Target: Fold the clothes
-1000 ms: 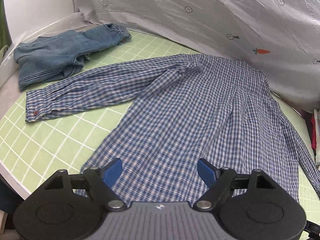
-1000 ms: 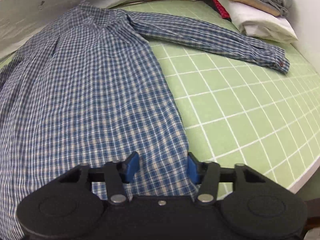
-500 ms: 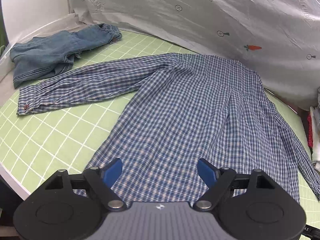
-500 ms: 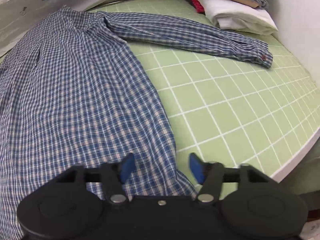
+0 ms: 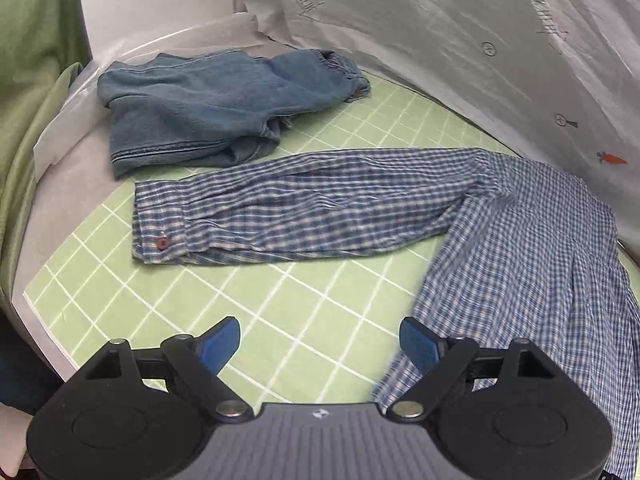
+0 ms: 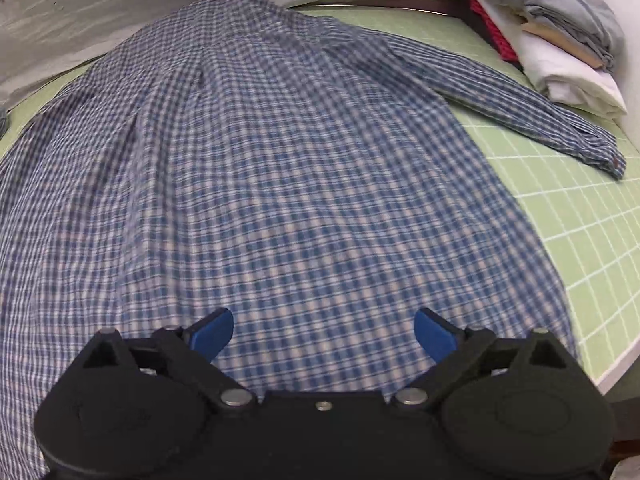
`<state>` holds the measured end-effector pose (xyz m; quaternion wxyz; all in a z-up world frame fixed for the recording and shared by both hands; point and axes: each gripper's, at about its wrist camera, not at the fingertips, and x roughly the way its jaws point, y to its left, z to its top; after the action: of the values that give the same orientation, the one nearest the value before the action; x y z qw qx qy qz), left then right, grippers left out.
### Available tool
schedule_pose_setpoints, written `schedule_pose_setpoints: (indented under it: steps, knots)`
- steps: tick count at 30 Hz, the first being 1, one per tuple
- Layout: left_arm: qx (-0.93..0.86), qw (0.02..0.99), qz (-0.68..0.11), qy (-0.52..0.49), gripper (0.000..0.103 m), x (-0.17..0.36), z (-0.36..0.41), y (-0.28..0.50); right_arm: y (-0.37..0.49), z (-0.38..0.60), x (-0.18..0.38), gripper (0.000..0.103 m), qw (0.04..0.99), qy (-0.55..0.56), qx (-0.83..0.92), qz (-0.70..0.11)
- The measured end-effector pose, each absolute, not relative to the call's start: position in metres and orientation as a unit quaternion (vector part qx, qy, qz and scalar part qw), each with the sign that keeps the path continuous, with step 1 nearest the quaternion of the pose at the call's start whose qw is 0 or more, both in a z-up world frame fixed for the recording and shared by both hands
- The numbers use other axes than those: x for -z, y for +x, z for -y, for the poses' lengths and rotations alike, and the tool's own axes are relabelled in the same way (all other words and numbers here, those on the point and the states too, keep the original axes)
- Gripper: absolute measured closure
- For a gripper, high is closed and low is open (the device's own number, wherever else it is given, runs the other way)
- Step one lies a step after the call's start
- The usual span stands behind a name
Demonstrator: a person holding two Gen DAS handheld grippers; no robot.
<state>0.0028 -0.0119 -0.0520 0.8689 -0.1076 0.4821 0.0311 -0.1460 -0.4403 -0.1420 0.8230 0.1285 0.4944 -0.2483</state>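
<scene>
soft checked cotton shirt, faded denim jeans, matt gridded mat

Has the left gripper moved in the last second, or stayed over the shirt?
Yes. The left gripper has swung left: its open jaws were over the plaid shirt body, and now frame bare green mat facing the sleeve cuff.

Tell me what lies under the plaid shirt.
The plaid shirt lies spread on the green grid mat, which shows around its edges. Whatever is beneath the shirt's body is covered.
</scene>
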Motion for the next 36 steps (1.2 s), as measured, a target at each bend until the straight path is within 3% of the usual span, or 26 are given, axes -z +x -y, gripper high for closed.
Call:
schedule_pose_setpoints:
  steps: [16,17,30,33,36]
  knots:
    - [-0.086,0.827,-0.544,-0.113,0.015,0.122,-0.086,0.086,-0.108,0.356,0.149,0.002,0.788,0.120,0.296,-0.527]
    - [-0.090,0.826,-0.544,-0.115,0.011,0.124,-0.089,0.088,-0.107,0.354,0.149,0.002,0.784,0.118,0.301,-0.530]
    - [-0.103,0.842,-0.526,-0.055,0.009,0.131,-0.072,0.087,-0.114,0.339,0.148,0.002,0.770,0.105,0.306,-0.550]
    - [-0.102,0.847,-0.519,-0.057,0.018,0.129,-0.071,0.084,-0.115,0.340,0.146,0.002,0.772,0.103,0.307,-0.547]
    - [-0.092,0.849,-0.516,-0.061,0.039,0.125,-0.068,0.085,-0.119,0.346,0.145,0.002,0.773,0.109,0.311,-0.542]
